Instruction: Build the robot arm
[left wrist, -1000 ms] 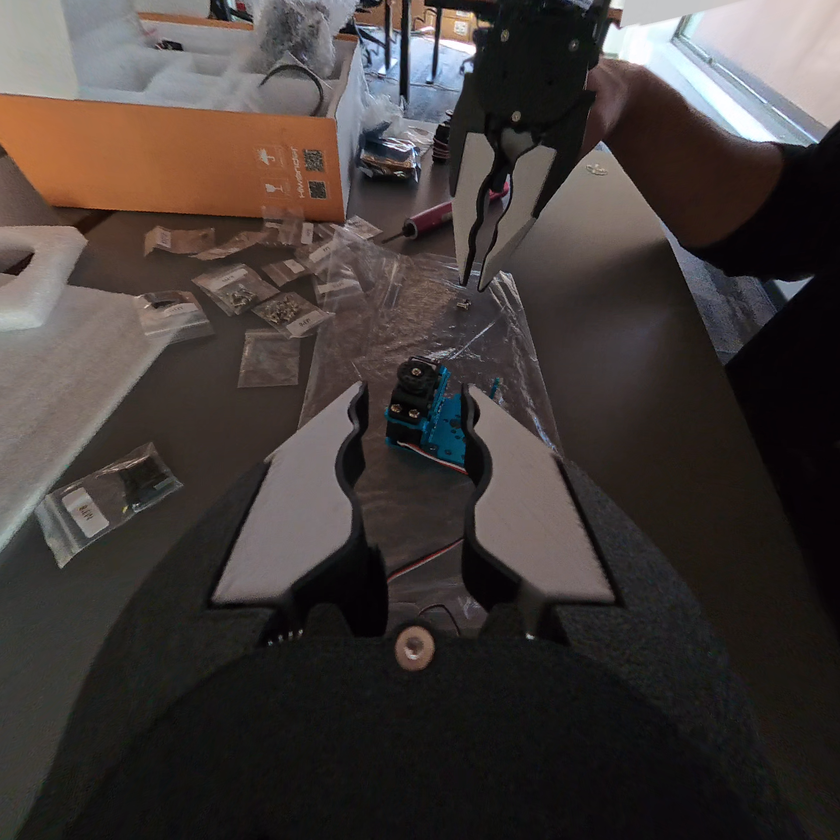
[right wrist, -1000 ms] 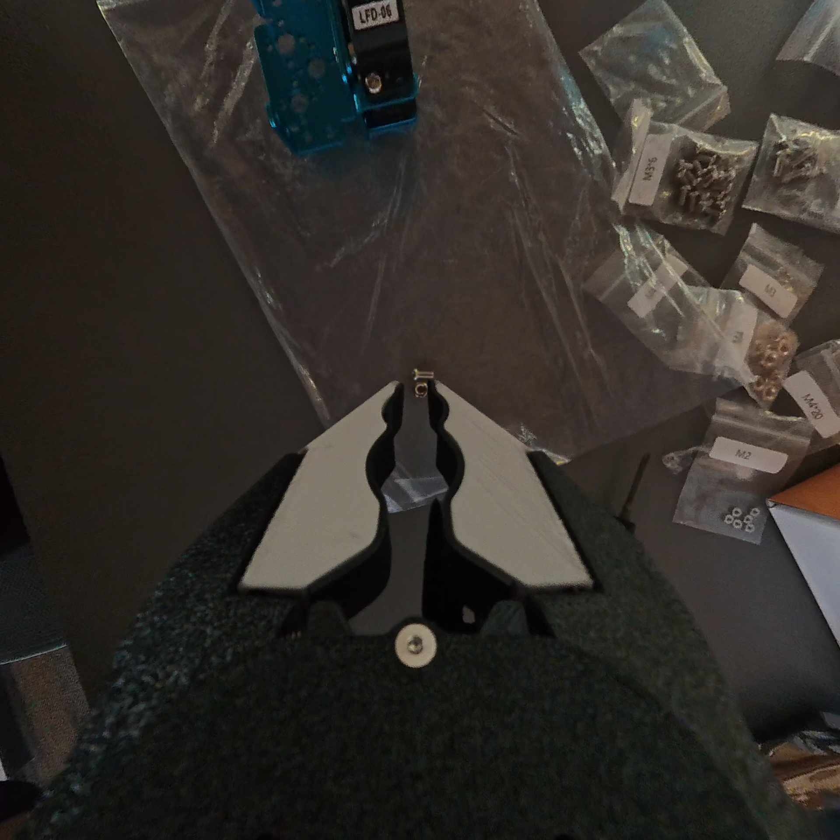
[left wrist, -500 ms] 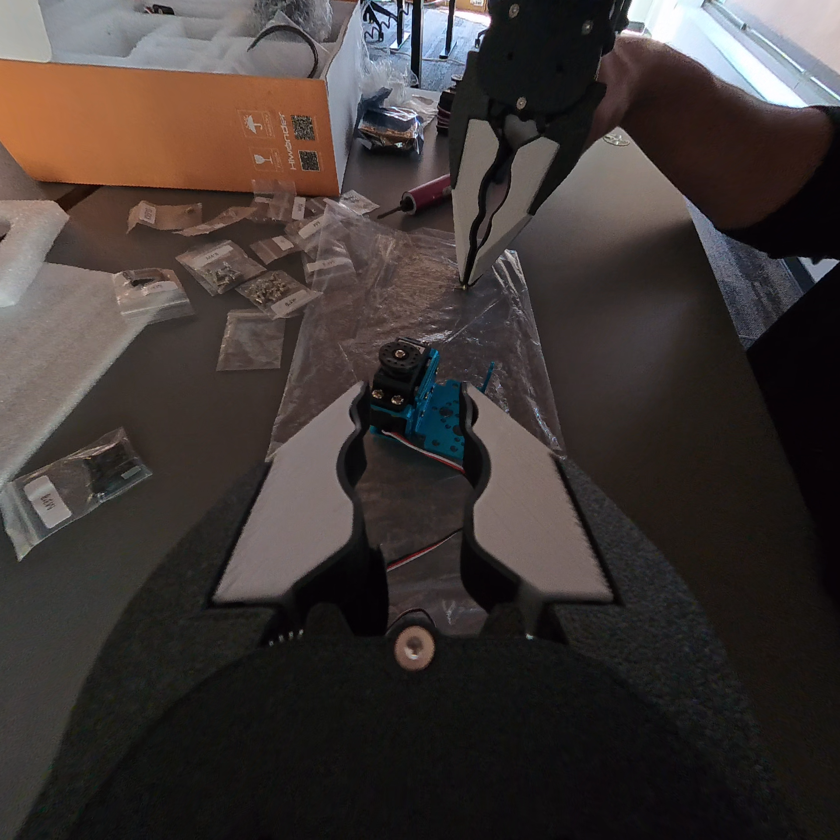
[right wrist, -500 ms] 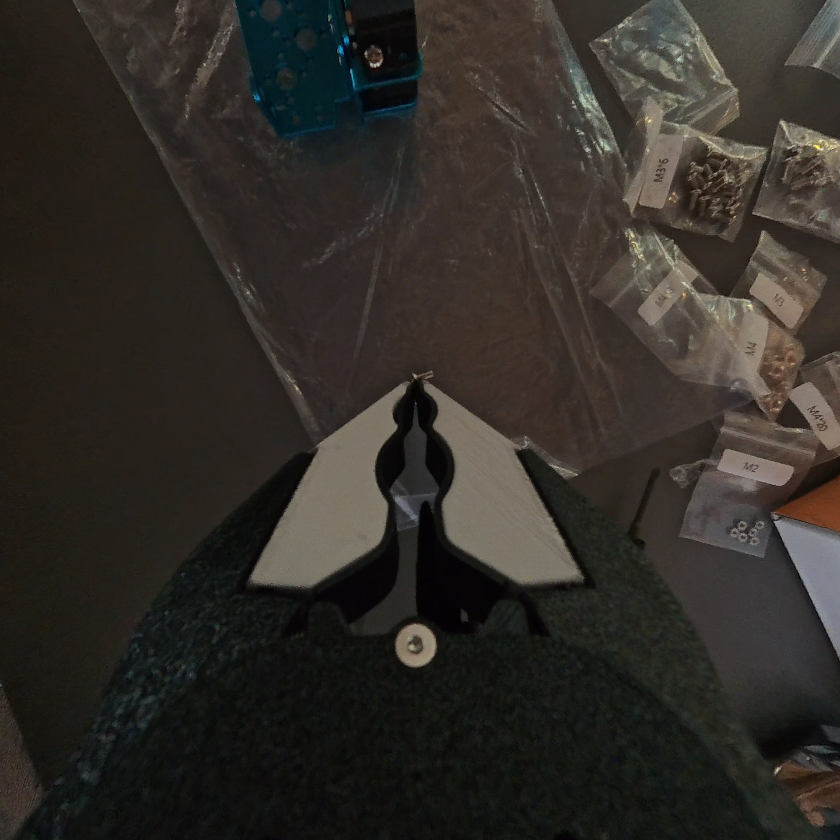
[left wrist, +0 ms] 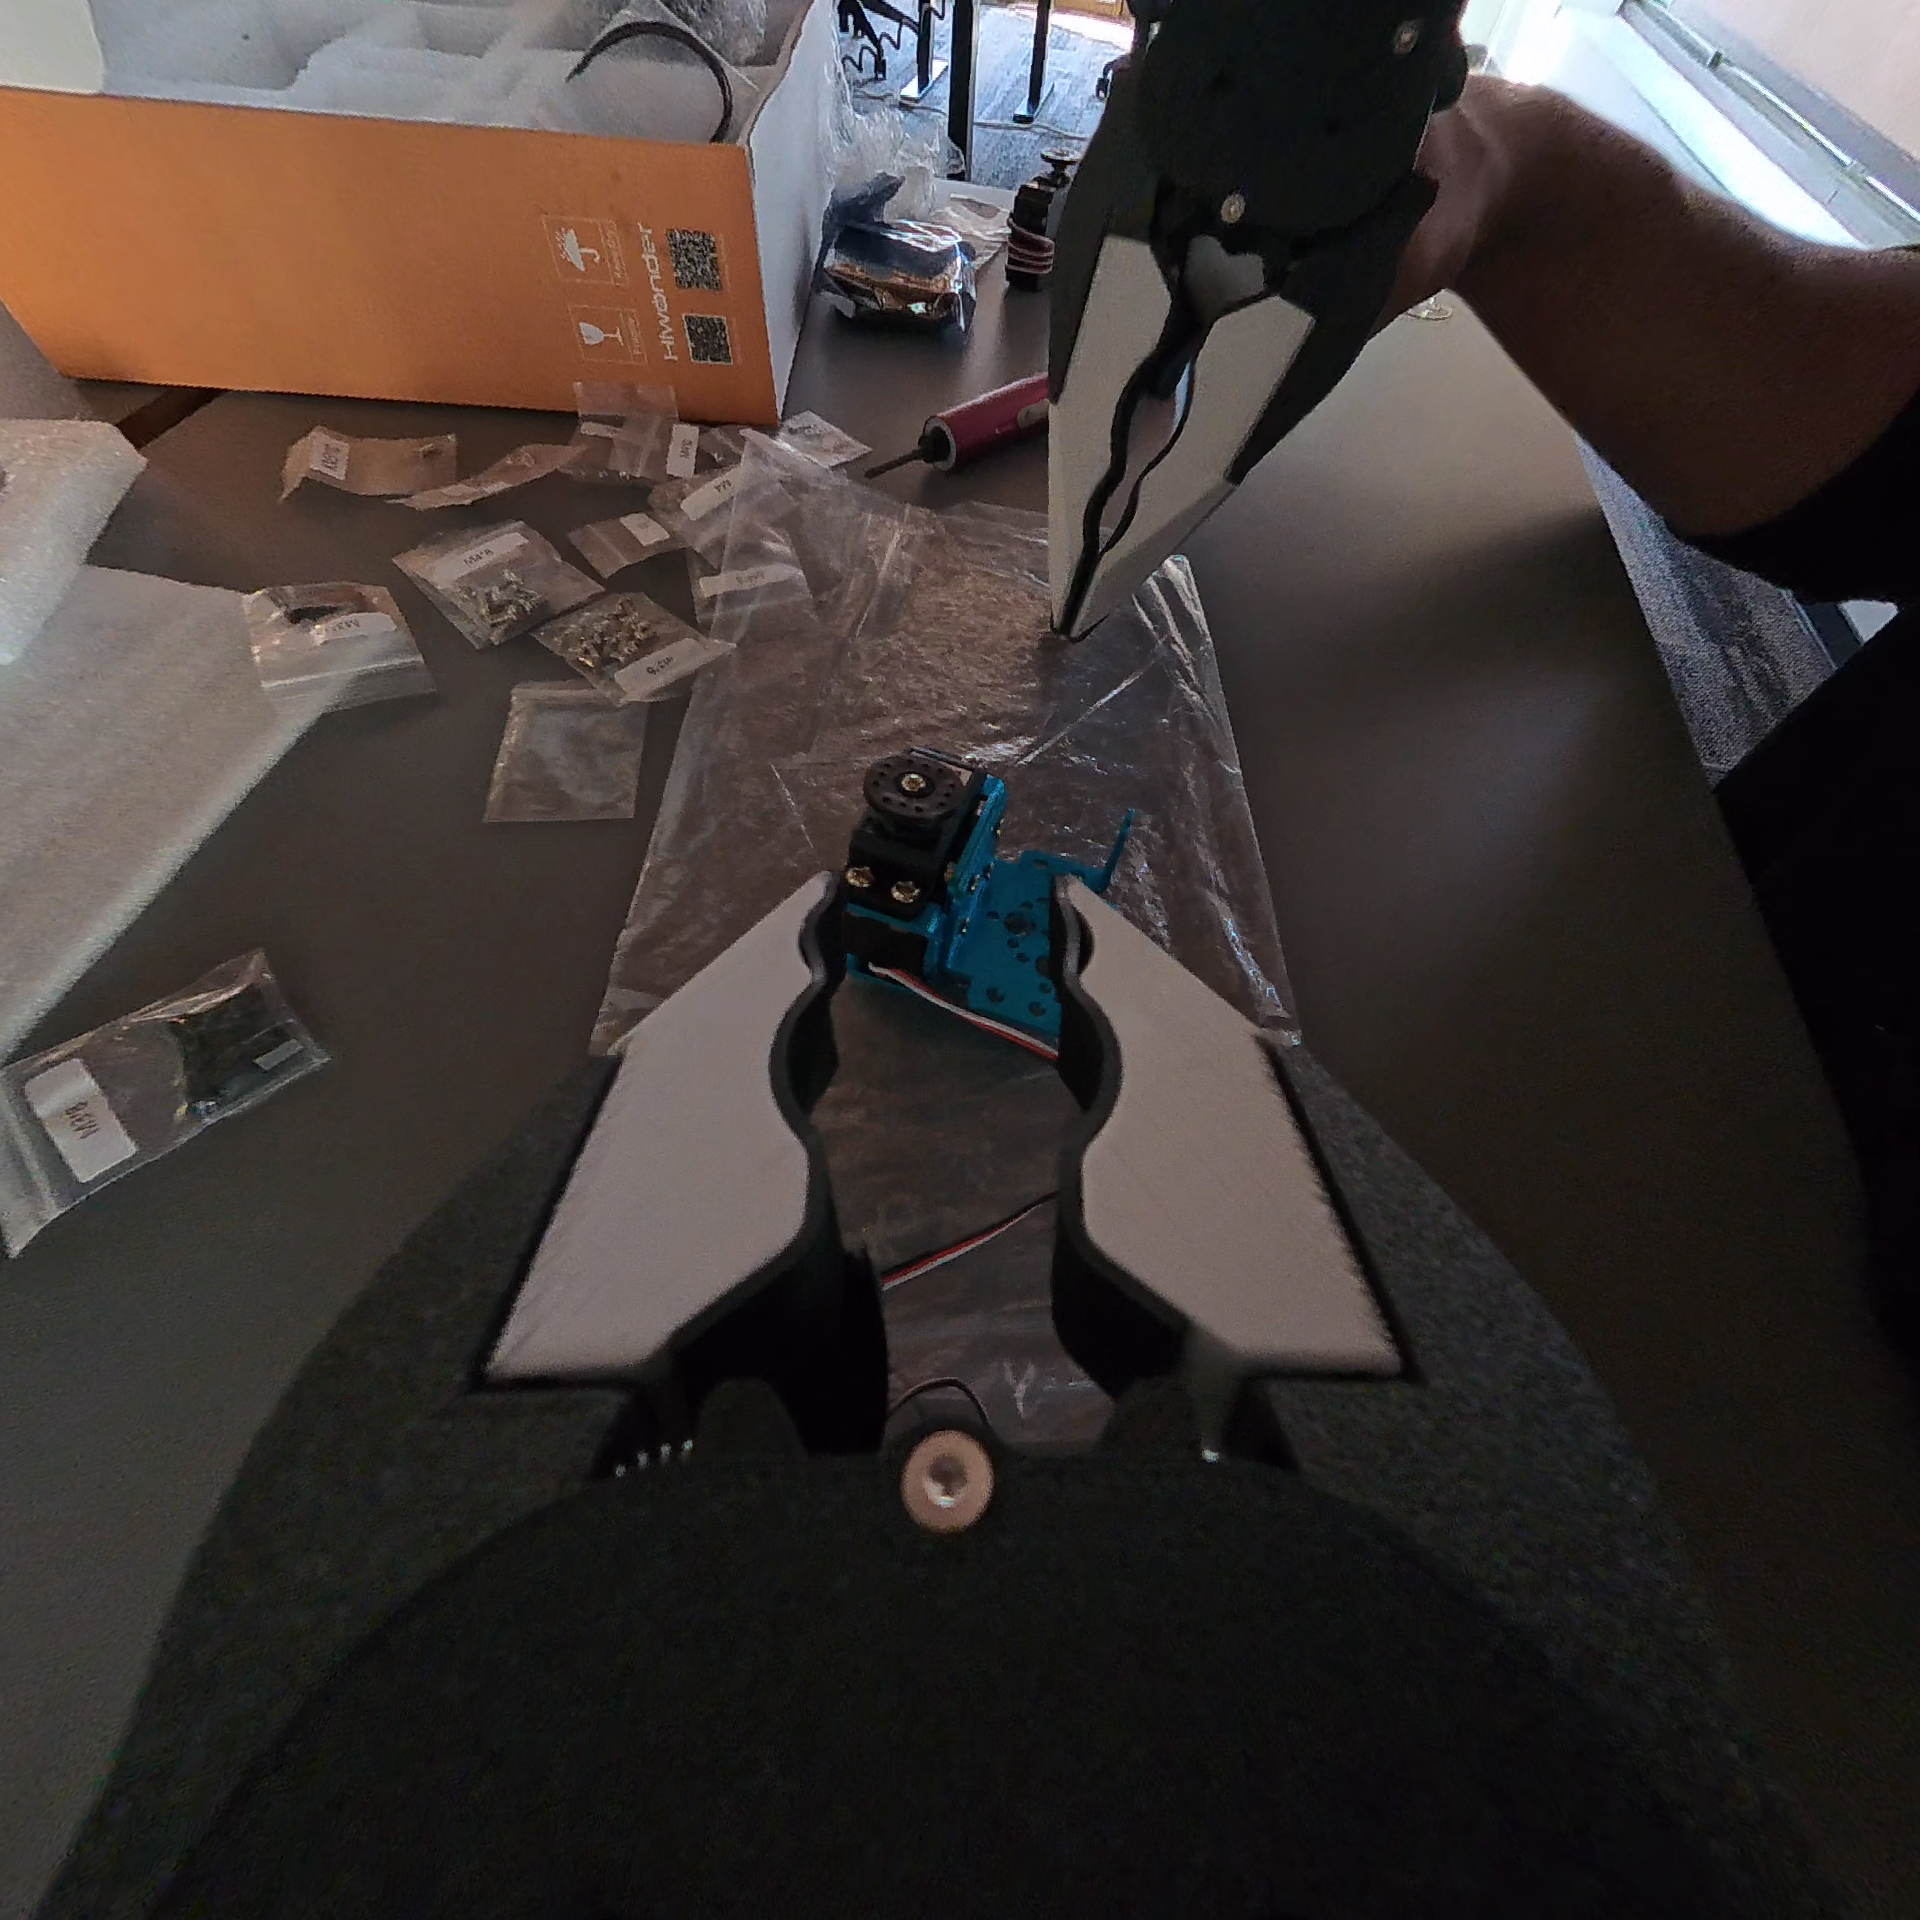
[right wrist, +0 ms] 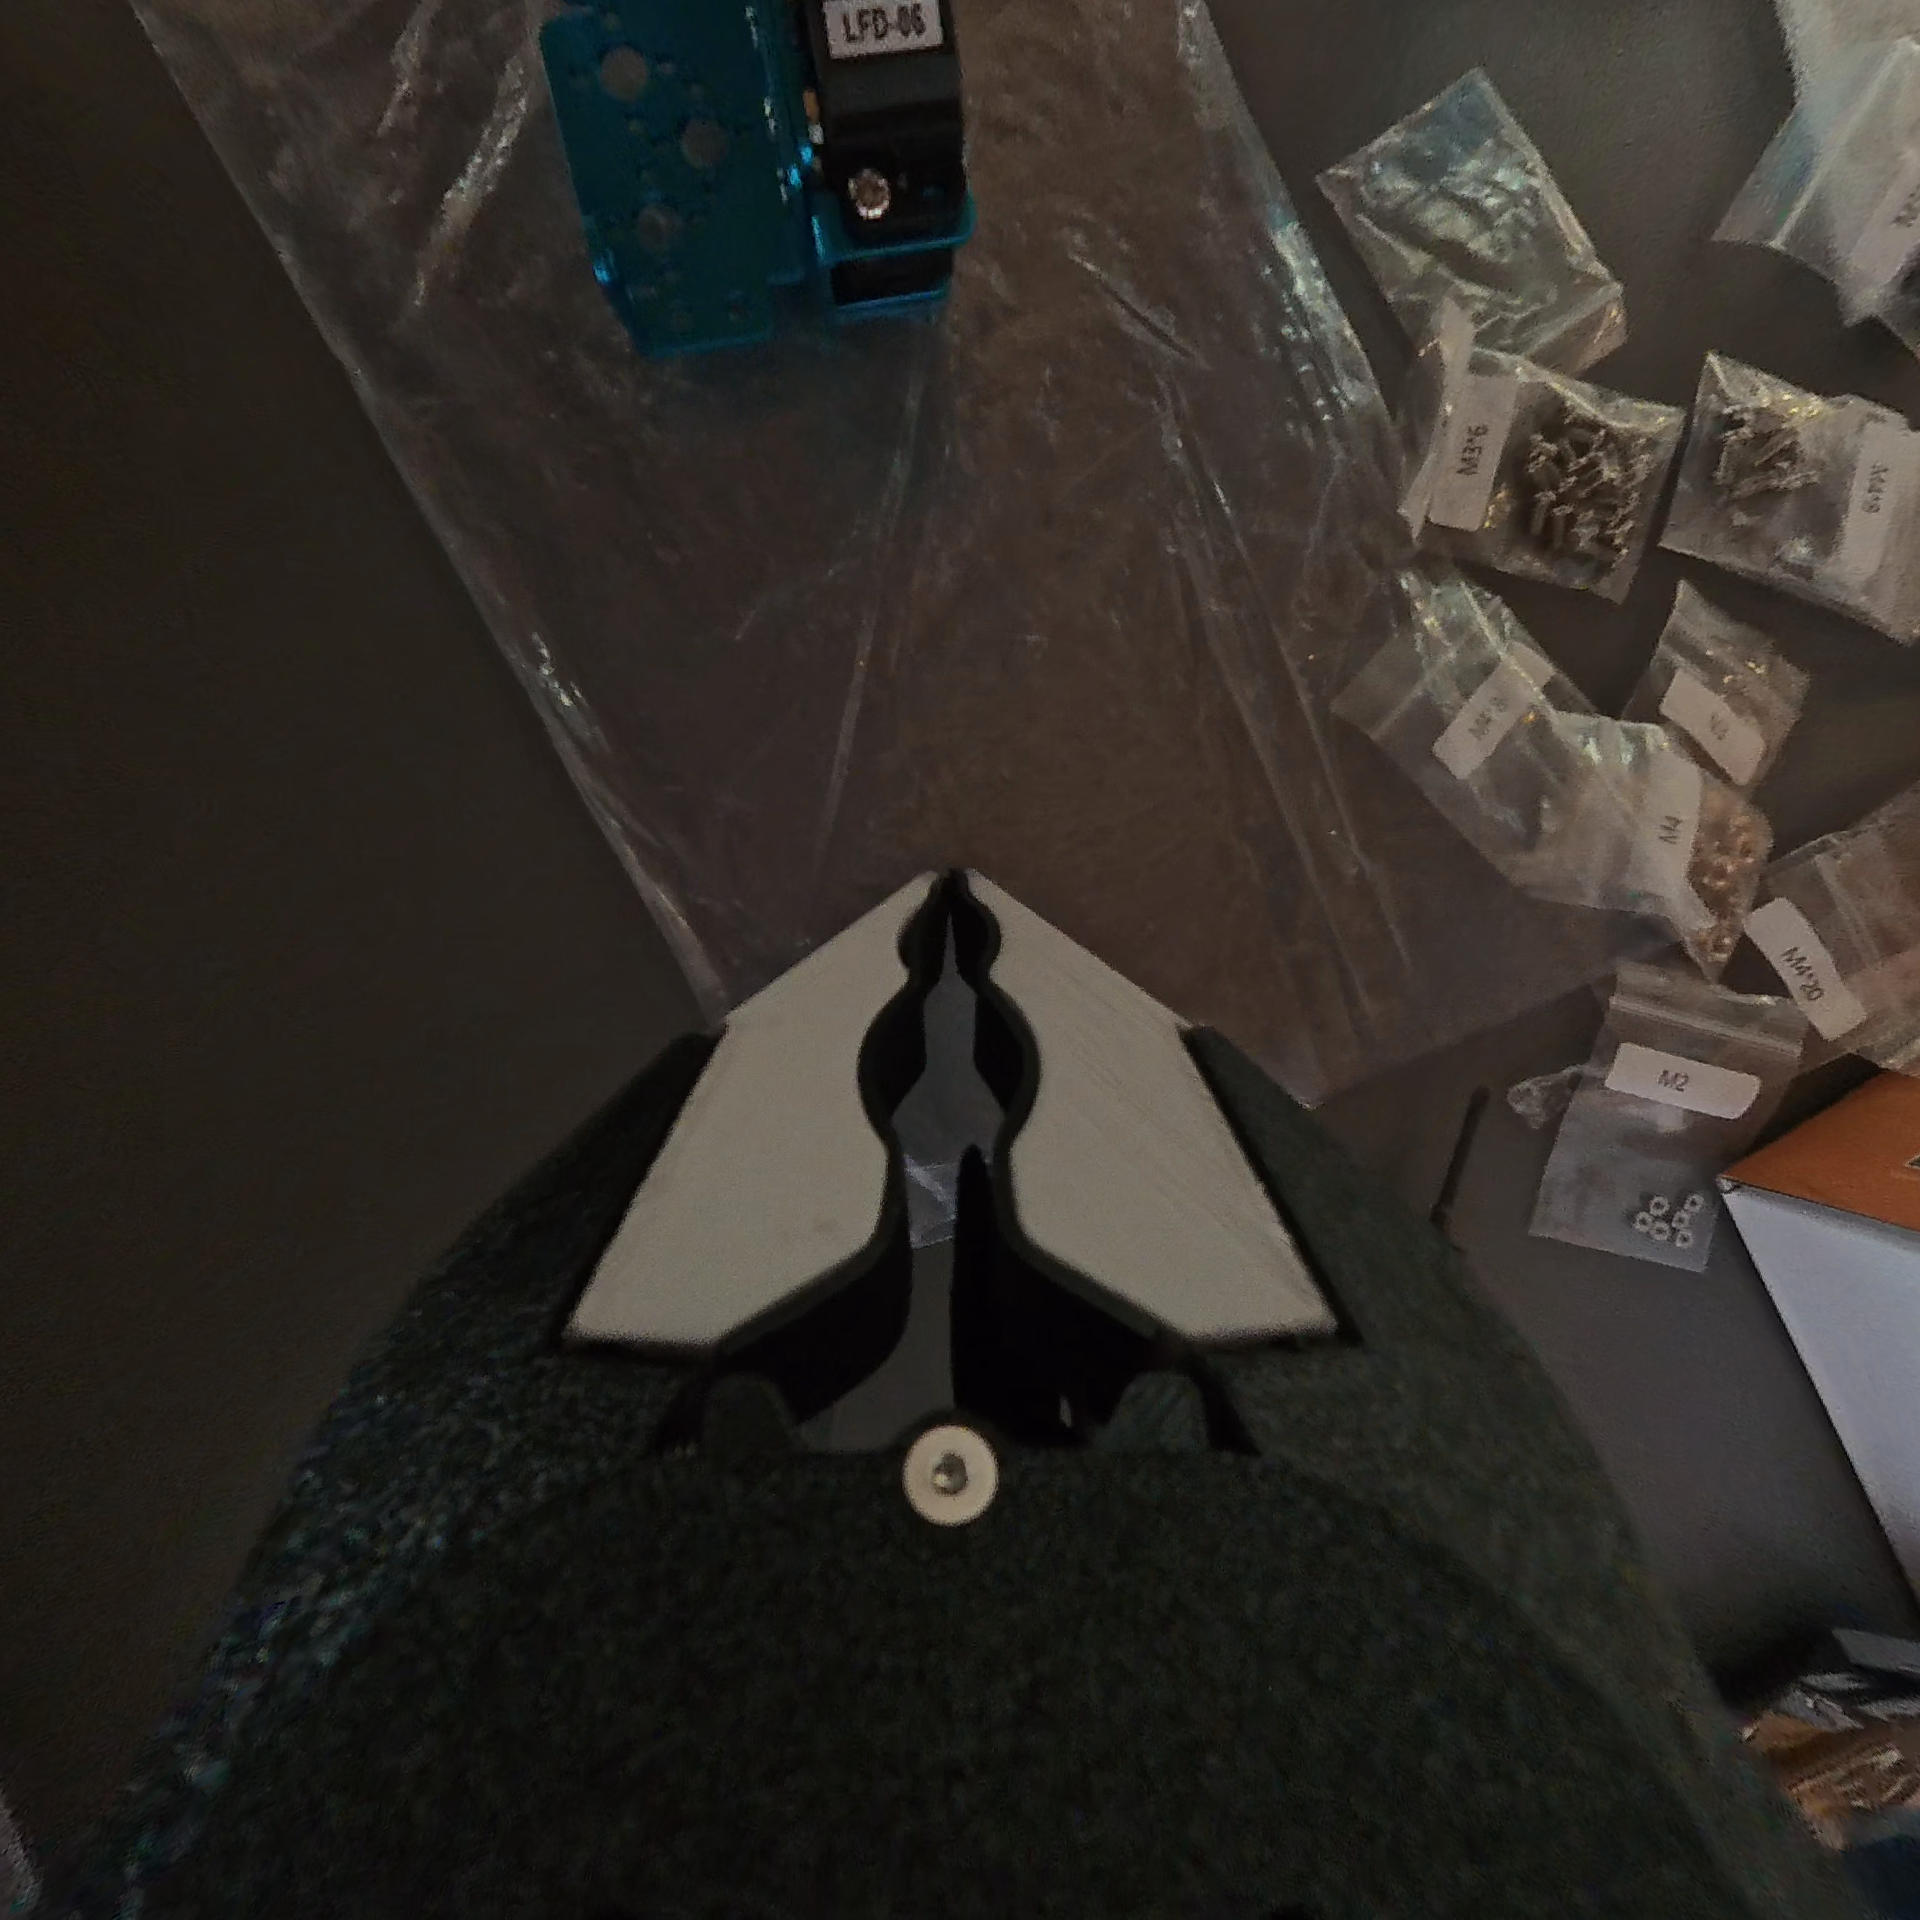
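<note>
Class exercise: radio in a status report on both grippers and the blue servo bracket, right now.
Left gripper open, fingers either side of blue servo bracket. Right gripper shut, tips down on clear plastic sheet; screw not visible. Hardware bags off aside.

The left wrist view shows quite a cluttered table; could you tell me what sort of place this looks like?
Probably an office or lab bench for kit assembly: labelled screw bags, an opened orange box and a blue servo bracket lie on the dark table.
</note>
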The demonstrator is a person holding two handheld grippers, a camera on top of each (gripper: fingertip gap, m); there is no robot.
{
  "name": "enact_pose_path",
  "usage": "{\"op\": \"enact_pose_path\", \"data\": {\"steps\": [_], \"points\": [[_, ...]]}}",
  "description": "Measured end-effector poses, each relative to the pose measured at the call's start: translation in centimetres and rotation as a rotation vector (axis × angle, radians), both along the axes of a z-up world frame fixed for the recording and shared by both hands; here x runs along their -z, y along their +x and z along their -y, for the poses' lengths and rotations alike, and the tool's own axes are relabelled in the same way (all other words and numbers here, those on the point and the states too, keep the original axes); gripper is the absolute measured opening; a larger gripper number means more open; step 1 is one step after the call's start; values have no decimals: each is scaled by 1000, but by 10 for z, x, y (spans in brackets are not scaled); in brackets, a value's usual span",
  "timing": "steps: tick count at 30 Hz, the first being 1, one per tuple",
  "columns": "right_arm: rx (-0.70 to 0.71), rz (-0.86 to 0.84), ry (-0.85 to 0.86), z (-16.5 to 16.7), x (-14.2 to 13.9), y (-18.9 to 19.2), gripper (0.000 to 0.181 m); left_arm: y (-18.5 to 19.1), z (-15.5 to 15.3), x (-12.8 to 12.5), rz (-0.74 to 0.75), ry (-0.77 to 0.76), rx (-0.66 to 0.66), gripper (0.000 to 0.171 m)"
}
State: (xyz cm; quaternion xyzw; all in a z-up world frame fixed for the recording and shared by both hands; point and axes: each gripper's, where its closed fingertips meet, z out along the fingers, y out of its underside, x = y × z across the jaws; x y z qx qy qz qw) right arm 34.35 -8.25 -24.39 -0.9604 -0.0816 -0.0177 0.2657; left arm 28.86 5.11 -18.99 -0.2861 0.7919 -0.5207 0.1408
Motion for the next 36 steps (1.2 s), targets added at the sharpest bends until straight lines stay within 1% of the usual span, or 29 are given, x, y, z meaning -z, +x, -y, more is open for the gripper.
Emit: {"op": "enact_pose_path", "data": {"steps": [2, 6, 8, 10, 13, 21, 27, 36], "points": [[6, 13, -6, 2, 4, 3, 0, -1, 1, 1, -7, -5, 5, 38], [19, -10, 15, 3, 3, 2, 1, -2, -1, 4, -5, 7, 3, 39], [17, 22, 21, 6, -2, 5, 3, -2, -2, 3, -4, 3, -1, 39], [28, 9, 31, 8, -7, 5, 4, -1, -3, 2, -7, -3, -4, 38], [63, 3, 3, 11, -3, 6, 6, -1, -3, 2, -2, 3, -5, 38], [68, 3, -8, 19, -2, 5, 4, -1, -2, 4, 0, 14, -1, 38], [57, 48, -28, 18, 0, 6, 5, -3, 0, 3, 3, 14, 8, 38], [62, 43, -33, 17, 2, 6, 4, -3, -1, 2, 10, 16, 2, 38]]}}
